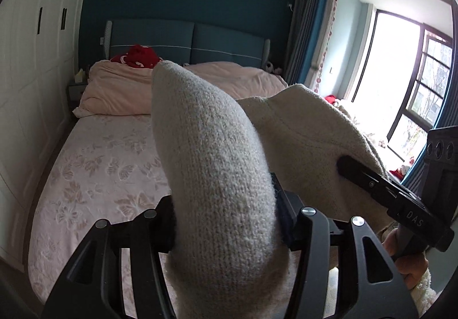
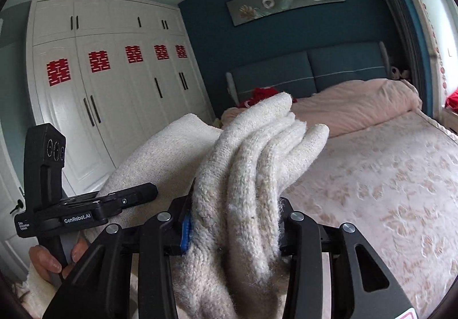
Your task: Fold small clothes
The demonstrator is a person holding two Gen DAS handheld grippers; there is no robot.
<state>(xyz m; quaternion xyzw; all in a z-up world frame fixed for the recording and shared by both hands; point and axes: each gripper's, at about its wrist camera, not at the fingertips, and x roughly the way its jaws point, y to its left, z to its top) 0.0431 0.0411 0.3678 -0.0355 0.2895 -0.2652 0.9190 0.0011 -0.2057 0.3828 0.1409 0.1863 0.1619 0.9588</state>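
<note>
- Cream knitted wool garment [image 1: 217, 175] is pinched between the left gripper [image 1: 226, 221] fingers, low in the frame, bulging beyond them.
- Bunched folds [image 2: 257, 175] are clamped by the right gripper [image 2: 234, 230] likewise.
- It is held aloft above the pink floral bed [image 1: 94, 170], presumably to stretch it flat before folding.

A cream knit garment [image 1: 211, 153], pink floral bedsheet [image 1: 94, 173], teal headboard [image 1: 183, 41], red-symbolled white wardrobe [image 2: 114, 95].
</note>
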